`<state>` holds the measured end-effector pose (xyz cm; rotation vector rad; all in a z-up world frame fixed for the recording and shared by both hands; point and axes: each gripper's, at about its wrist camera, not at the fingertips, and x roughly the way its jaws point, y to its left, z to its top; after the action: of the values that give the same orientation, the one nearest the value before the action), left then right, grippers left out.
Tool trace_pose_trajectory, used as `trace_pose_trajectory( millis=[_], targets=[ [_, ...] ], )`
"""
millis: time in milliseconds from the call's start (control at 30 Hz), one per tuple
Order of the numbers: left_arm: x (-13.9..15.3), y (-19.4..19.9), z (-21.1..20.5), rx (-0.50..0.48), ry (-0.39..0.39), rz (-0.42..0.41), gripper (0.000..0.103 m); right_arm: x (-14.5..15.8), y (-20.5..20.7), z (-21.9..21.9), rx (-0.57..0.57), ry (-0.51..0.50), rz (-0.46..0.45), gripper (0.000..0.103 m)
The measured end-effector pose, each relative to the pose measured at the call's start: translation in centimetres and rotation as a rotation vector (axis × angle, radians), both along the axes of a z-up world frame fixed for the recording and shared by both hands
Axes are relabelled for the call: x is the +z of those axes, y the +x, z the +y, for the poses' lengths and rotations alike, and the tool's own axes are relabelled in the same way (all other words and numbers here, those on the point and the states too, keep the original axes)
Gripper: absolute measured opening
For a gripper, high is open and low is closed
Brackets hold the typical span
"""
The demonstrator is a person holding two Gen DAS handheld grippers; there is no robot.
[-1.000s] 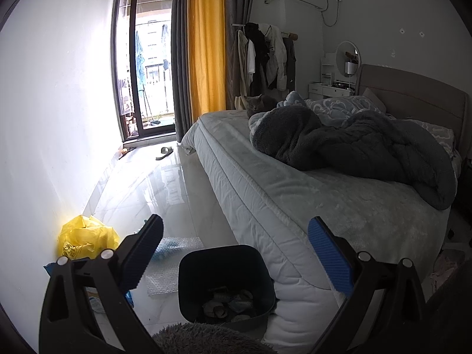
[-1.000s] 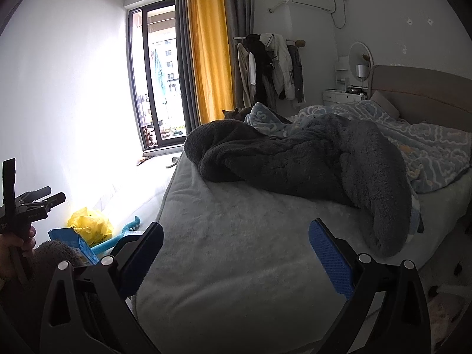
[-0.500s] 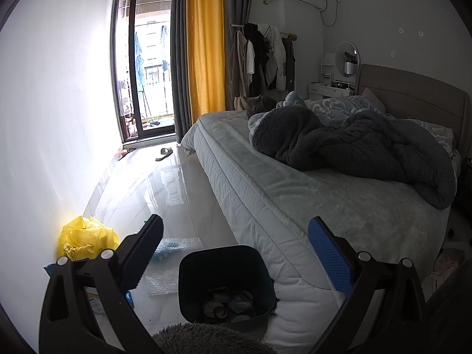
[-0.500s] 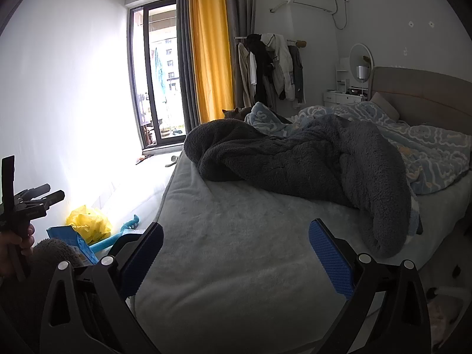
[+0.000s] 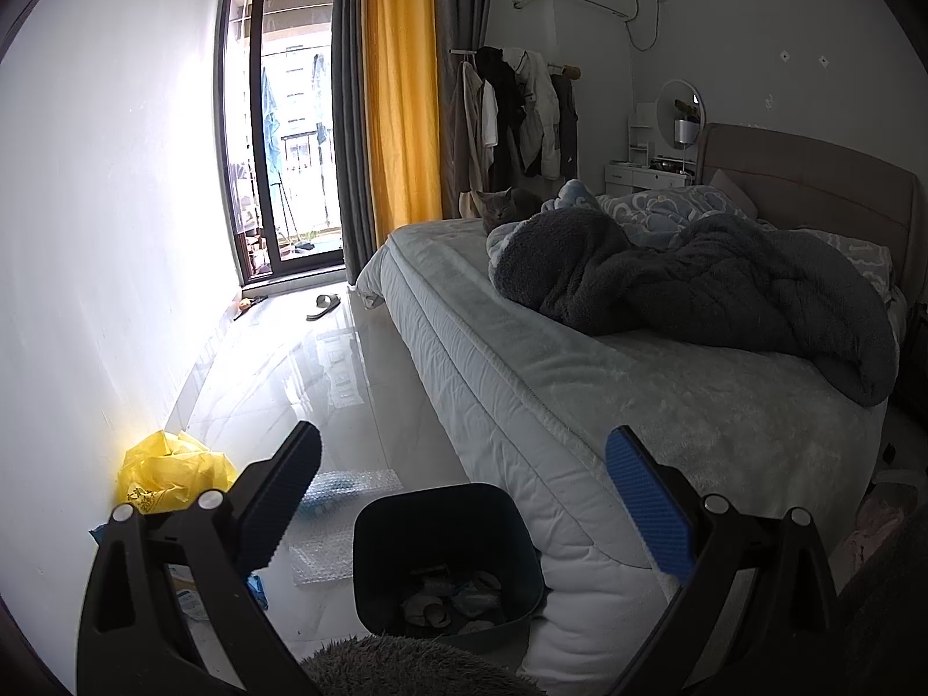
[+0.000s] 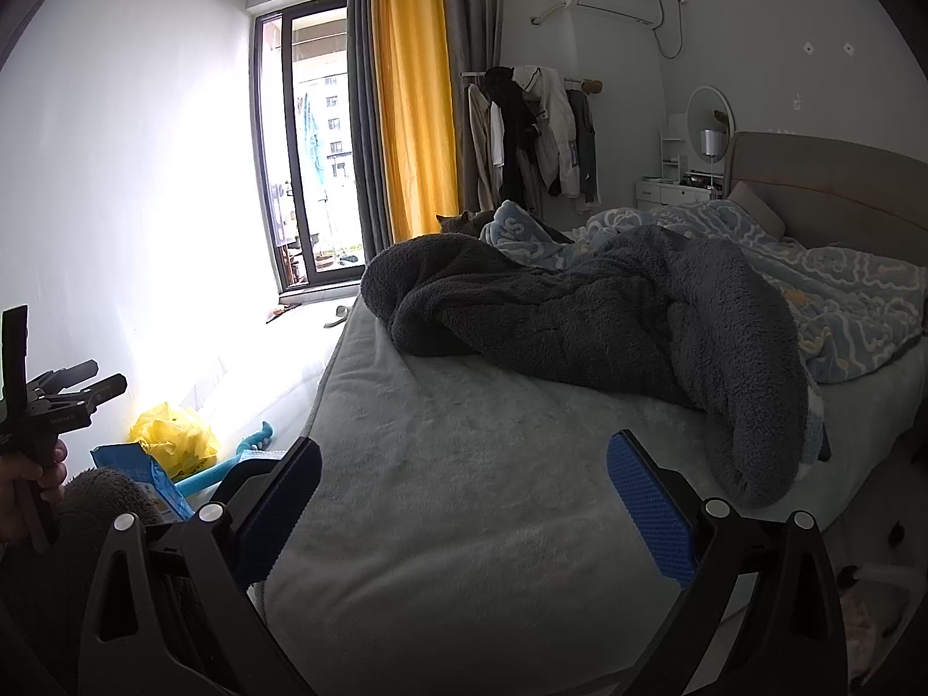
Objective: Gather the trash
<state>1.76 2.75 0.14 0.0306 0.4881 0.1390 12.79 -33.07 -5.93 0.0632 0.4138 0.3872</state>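
Observation:
A dark bin (image 5: 446,557) stands on the floor by the bed corner, with crumpled scraps inside. My left gripper (image 5: 464,499) hangs open above it, holding nothing. Left of the bin lie a sheet of bubble wrap (image 5: 342,493) and a yellow plastic bag (image 5: 168,472) against the wall. My right gripper (image 6: 464,499) is open over the grey bed sheet (image 6: 464,464), empty. In the right wrist view the yellow bag (image 6: 174,435), a blue packet (image 6: 145,470) and a teal toy (image 6: 232,464) lie on the floor at left.
The bed (image 5: 580,383) fills the right side, with a dark fleece blanket (image 6: 609,313) and a grey cat (image 5: 504,206) on it. A glossy floor strip (image 5: 301,365) runs to the balcony door (image 5: 284,162); a slipper (image 5: 323,306) lies there. A hand (image 6: 29,475) holds the left gripper.
Both views have shifted only slightly; the right wrist view has drifted a little. Both grippers stay open and nothing was picked up.

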Motion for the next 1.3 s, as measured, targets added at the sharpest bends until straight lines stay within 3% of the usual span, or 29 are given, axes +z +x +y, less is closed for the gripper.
trace_pose_trajectory(
  millis=[1300],
  targets=[
    [-0.03, -0.08, -0.01, -0.002, 0.004, -0.001, 0.1, -0.03, 0.26, -0.27, 0.004, -0.003, 0.001, 0.1]
  ],
)
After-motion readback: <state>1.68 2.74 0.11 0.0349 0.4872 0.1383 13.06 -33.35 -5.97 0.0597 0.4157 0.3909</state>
